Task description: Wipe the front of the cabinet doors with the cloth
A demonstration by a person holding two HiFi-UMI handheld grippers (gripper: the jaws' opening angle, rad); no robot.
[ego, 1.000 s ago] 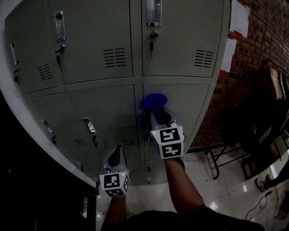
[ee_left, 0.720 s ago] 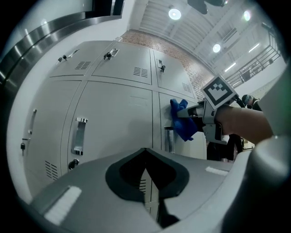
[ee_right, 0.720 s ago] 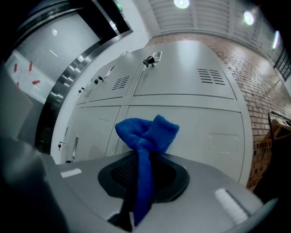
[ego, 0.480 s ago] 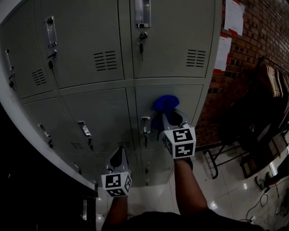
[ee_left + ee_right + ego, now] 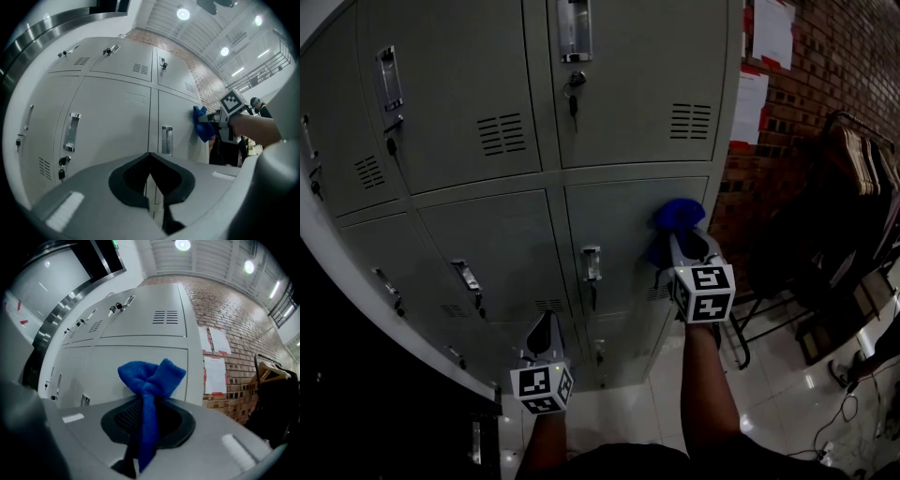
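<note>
Grey cabinet doors [image 5: 619, 211] stand ahead. Right gripper [image 5: 679, 242] pinches a blue cloth [image 5: 677, 216] against one; left gripper [image 5: 546, 323] hangs closed, holding nothing.

The left gripper [image 5: 546, 322] and right gripper [image 5: 682, 236] are pale grey shells with black-lined fingers, each carrying a white cube printed with black square markers. Forearms are bare, below what seems dark clothing.
</note>
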